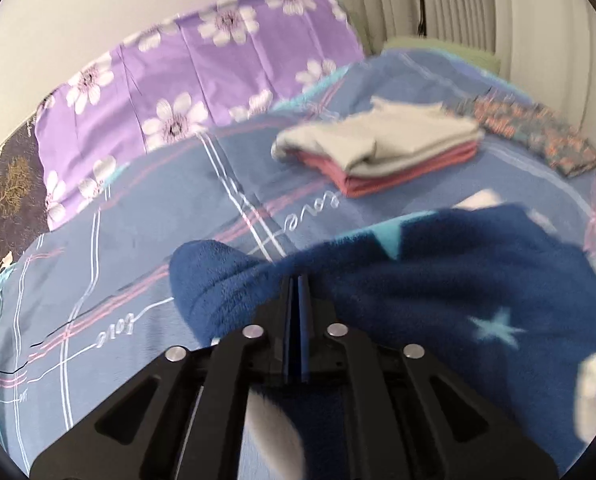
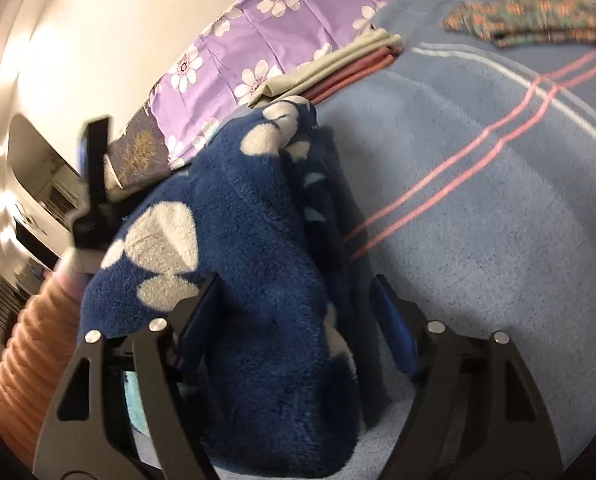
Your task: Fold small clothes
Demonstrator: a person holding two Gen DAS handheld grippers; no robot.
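A dark blue fleece garment (image 1: 437,280) with pale stars and white patches lies bunched on the blue bed cover (image 1: 158,216). My left gripper (image 1: 297,284) has its fingers pressed together, with the fleece around and under them; whether cloth is pinched is unclear. In the right wrist view the same fleece (image 2: 238,260) is heaped up between the spread fingers of my right gripper (image 2: 294,288), which is open. The left gripper (image 2: 94,184) shows at the left of that view, beside the fleece.
A folded stack of grey and pink clothes (image 1: 381,148) lies on the bed behind the fleece. A patterned folded piece (image 1: 537,132) lies at the far right. A purple flowered pillow (image 1: 186,68) leans on the wall. A person's orange sleeve (image 2: 30,344) is at the lower left.
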